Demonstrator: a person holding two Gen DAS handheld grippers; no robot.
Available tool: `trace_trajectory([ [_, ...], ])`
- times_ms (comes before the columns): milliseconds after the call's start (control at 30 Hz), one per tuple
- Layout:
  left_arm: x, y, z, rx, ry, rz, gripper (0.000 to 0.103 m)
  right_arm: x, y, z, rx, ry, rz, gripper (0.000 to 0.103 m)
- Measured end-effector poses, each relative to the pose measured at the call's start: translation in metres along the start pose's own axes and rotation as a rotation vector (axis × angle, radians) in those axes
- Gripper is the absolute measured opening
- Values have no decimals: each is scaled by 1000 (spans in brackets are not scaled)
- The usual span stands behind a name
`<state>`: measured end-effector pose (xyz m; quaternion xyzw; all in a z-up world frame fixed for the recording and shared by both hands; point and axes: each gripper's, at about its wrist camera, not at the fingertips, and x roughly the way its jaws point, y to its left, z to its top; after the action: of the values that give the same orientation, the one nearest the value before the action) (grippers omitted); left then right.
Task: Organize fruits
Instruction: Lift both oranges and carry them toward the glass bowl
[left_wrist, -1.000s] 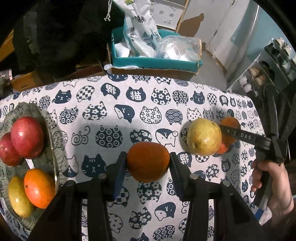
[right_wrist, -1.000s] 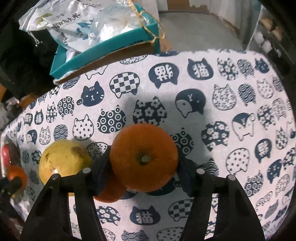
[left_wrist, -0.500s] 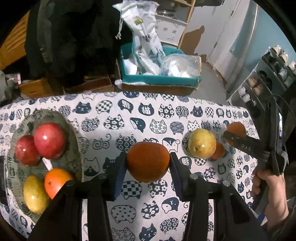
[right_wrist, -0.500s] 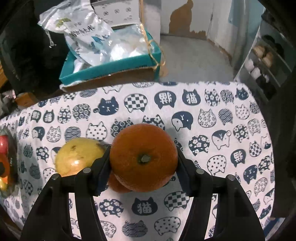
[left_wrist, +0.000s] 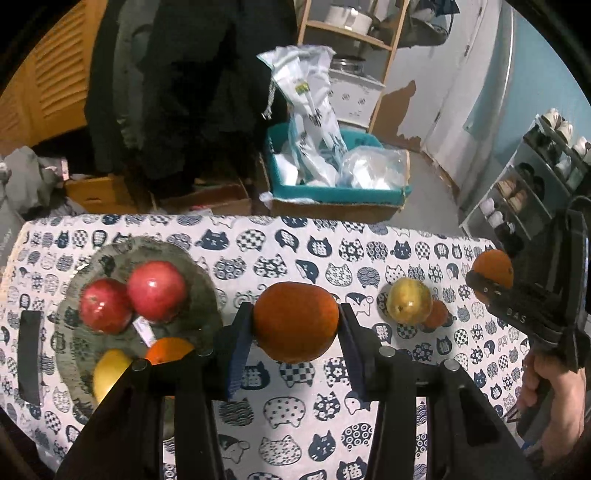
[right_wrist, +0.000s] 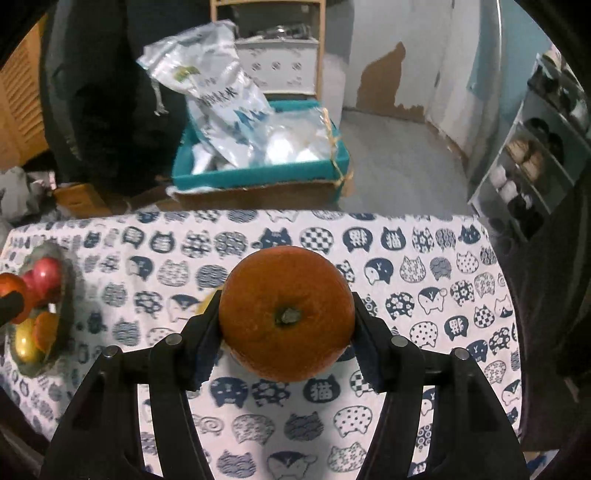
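Above the cat-print cloth (left_wrist: 258, 369), the left claw (left_wrist: 295, 325) clamps one orange (left_wrist: 295, 321); the right claw (right_wrist: 286, 317) grips another orange (right_wrist: 286, 314), jaws part-spread.

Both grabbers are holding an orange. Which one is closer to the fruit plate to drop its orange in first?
Probably the left. The left gripper holds its orange right beside the plate. From the right gripper, clamped on its own orange, the plate sits far off at the cloth's left edge.

two oranges (left_wrist: 295, 322) (right_wrist: 286, 313) — both gripper-held
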<state>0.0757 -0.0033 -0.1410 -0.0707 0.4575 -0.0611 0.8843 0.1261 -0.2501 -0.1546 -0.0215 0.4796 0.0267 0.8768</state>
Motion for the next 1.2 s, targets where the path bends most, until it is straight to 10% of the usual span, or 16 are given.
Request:
trace_trajectory([
  [1200,-60,131,-8,-173,-95,184,46,-42,197,21,-253,-64,298,63],
])
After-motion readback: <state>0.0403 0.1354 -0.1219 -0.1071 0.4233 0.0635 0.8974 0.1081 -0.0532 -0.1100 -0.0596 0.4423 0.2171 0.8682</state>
